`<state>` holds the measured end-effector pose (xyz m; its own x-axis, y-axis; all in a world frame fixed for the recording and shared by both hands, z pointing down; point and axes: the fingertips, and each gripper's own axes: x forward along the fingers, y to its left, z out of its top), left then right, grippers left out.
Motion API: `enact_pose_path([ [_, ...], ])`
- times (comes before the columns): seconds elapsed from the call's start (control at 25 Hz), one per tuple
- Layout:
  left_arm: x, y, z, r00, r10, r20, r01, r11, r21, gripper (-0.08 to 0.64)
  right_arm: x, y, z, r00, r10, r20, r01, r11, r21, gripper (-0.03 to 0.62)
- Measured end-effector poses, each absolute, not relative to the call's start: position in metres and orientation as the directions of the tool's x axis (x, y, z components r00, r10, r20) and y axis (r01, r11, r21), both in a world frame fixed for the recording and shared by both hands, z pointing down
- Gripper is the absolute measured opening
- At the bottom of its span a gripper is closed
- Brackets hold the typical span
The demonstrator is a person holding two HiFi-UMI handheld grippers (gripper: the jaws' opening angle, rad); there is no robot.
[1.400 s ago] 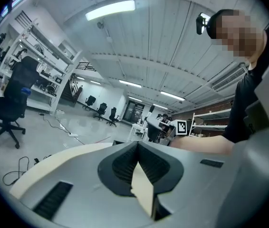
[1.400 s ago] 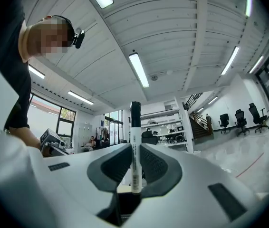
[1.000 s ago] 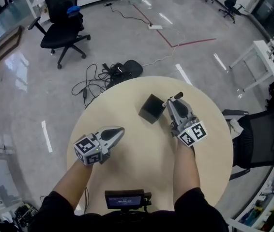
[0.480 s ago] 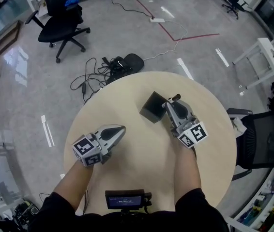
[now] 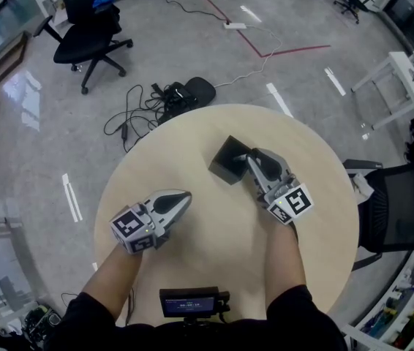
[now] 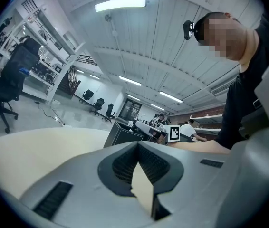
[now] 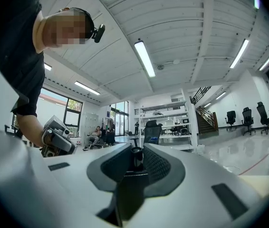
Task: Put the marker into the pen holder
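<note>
Count: one marker [image 7: 137, 156]; one pen holder [image 5: 227, 161]; two grippers; one round table [image 5: 207, 262]
Right gripper [image 5: 254, 158]: jaws clamped on marker; tips at pen holder's edge
Left gripper [image 5: 181, 199]: jaws together, nothing between; low over table

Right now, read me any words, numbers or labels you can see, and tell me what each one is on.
No text reads clearly.
The small black screen at the head view's bottom edge: lit lines, too small to read.
The cubes on the left gripper and right gripper: black-and-white square patterns, no words.
</note>
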<state>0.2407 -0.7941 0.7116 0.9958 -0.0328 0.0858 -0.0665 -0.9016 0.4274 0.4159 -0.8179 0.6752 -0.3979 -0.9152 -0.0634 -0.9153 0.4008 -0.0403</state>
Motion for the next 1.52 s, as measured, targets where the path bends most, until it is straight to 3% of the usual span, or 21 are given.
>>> enact_pose_path([
  [0.6, 0.231, -0.777, 0.702, 0.997, -0.019, 0.08, -0.049, -0.915, 0.401, -0.003, 0.433, -0.802, 0.654, -0.312, -0.948, -0.064, -0.946, 0.316, -0.07, 0.064],
  [1.04, 0.201, -0.76, 0.618, 0.997, -0.062, 0.037, -0.071, -0.932, 0.356, -0.003, 0.407, -0.756, 0.577, -0.354, -0.934, -0.057, -0.929, 0.358, -0.092, 0.063],
  [1.52, 0.152, -0.68, 0.512, 0.999, -0.051, 0.003, -0.049, -0.945, 0.323, -0.003, 0.338, -0.625, 0.512, -0.363, -0.932, 0.015, -0.924, 0.358, -0.133, 0.061],
])
